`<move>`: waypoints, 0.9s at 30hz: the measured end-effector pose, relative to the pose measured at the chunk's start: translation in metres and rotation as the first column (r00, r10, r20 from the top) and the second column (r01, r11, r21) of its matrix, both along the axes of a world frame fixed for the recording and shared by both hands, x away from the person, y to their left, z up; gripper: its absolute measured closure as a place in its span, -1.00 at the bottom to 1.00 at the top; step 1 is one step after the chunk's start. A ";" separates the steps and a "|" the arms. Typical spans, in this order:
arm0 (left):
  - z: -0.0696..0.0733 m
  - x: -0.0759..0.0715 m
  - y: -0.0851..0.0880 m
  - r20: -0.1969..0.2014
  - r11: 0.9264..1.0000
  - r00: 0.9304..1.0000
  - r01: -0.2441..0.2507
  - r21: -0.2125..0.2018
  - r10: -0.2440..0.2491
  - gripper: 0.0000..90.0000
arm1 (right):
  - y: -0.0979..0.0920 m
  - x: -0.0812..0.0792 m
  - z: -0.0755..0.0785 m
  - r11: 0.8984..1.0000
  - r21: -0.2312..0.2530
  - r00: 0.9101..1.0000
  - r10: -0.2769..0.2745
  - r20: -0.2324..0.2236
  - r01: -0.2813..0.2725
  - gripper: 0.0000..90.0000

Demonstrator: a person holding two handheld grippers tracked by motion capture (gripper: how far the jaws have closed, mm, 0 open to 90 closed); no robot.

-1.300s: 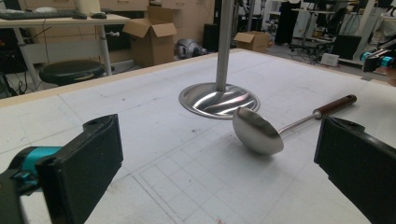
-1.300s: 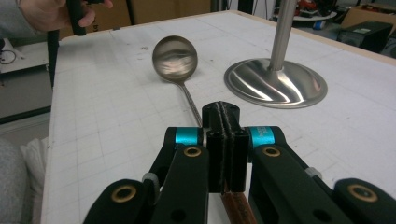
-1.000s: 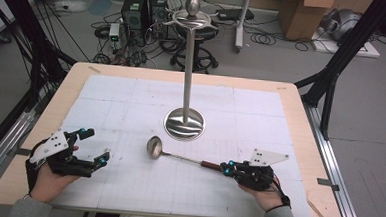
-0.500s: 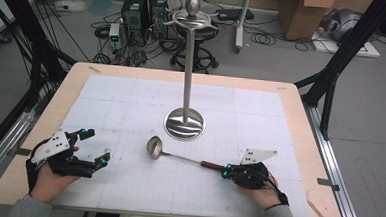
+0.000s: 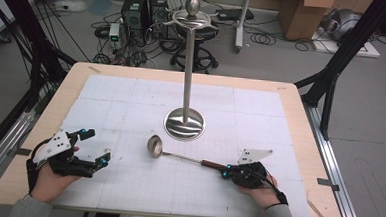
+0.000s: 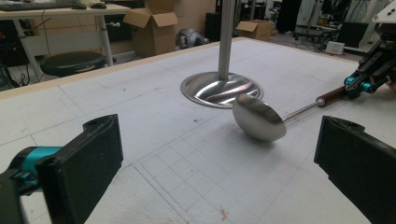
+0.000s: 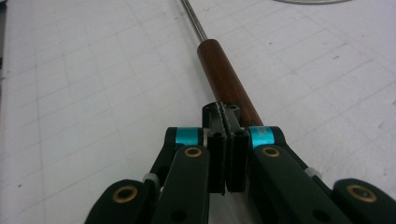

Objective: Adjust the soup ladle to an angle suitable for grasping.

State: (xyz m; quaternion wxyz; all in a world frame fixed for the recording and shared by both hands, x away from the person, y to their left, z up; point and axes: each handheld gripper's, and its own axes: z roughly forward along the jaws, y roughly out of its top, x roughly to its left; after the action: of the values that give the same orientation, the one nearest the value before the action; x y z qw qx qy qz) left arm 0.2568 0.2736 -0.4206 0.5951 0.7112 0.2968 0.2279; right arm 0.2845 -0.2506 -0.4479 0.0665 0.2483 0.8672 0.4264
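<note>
The right gripper (image 5: 226, 173), jaws together over the ladle (image 5: 178, 156)'s wooden handle, is resting on the bench (image 5: 291, 101); left gripper (image 5: 96, 146) is waiting, jaws apart. The stiff, bowl-heavy steel ladle probably handles best by that handle.

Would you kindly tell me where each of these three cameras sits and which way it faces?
High view: above the person's table edge, looking forward and down at the wooden table; both hands show, left claw, right claw.
Left gripper view: on the left claw, jaws apart, facing the steel ladle with brown wooden handle.
Right gripper view: on the right claw, jaws together over the ladle's handle.
Shared: the ladle, and the polished steel stand.
</note>
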 end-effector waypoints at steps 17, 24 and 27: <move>-0.001 0.001 -0.002 -0.008 1.000 1.000 0.006 0.012 -0.006 -0.96 | 0.001 0.016 -0.001 0.996 -0.028 0.995 -0.077 0.059 0.079 0.99; -0.001 0.002 -0.002 -0.013 1.000 1.000 0.006 0.012 -0.005 -0.96 | 0.002 0.024 -0.002 0.995 -0.029 0.993 -0.098 0.067 0.100 0.99; -0.002 0.002 -0.002 -0.015 1.000 1.000 0.006 0.013 -0.006 -0.96 | 0.002 0.028 -0.002 0.994 -0.029 0.992 -0.105 0.065 0.107 0.99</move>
State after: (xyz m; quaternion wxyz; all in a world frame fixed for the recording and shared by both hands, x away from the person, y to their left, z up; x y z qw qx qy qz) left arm 0.2590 0.2715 -0.4223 0.5890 0.7175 0.2978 0.2227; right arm 0.3128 -0.2484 -0.4500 0.1206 0.2792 0.8570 0.4160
